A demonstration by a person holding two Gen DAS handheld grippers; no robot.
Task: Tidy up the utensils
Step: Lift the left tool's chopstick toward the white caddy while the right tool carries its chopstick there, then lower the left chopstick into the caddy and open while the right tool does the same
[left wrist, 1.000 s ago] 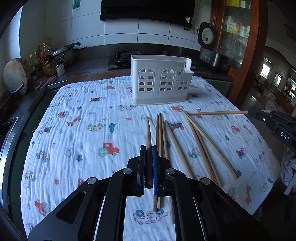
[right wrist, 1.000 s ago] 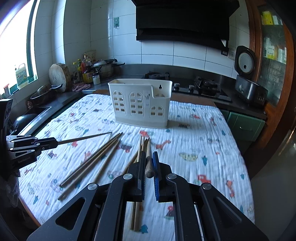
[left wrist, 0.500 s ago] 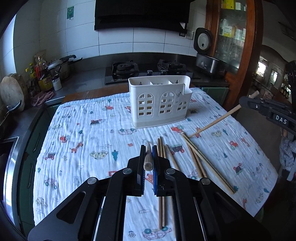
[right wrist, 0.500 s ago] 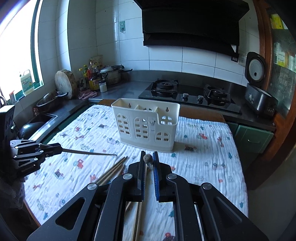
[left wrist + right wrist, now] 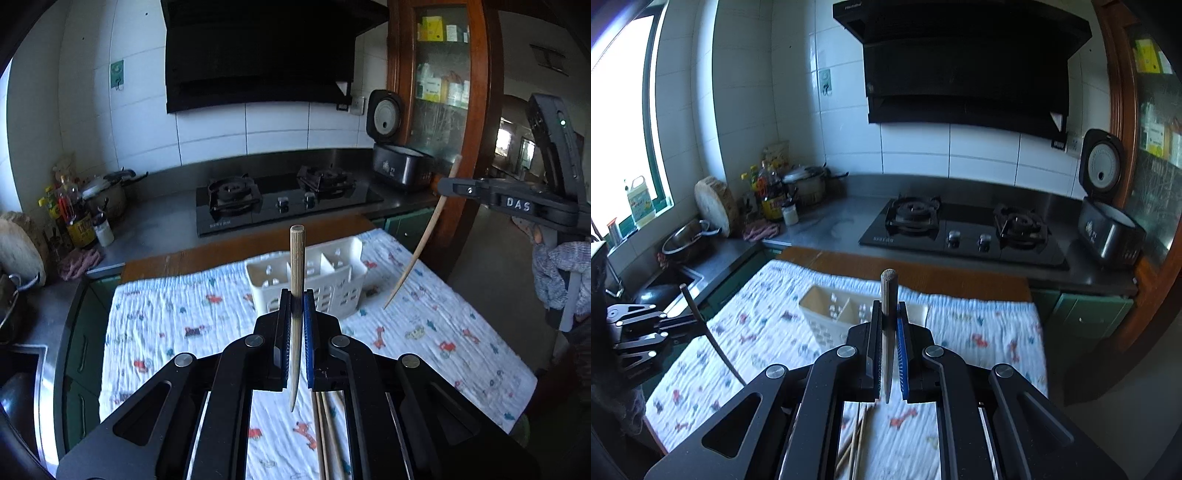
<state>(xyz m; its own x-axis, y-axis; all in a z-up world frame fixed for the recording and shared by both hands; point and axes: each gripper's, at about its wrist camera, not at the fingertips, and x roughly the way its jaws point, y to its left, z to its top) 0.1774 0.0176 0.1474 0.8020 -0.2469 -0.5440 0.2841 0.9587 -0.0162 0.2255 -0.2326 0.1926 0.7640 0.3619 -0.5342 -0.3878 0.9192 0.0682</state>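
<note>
1. Left gripper [image 5: 296, 302]: jaws clamped on a chopstick [image 5: 296, 266], held near upright, blunt end up, tip hanging below the pads
2. Right gripper [image 5: 887, 314]: jaws pinched on a second chopstick [image 5: 888, 291], also near upright
3. White caddy [image 5: 332, 280] stands on the printed cloth [image 5: 166, 317], beyond both grippers; each held stick crosses in front of it (partly blocks its compartments)
4. Loose chopsticks [image 5: 325, 432] lie on the cloth under the left gripper, mostly hidden by its body
5. Behind: gas hob [image 5: 964, 229], rice cooker [image 5: 1108, 221] with lid up, bottles [image 5: 768, 192] and a pot by the wall
</note>
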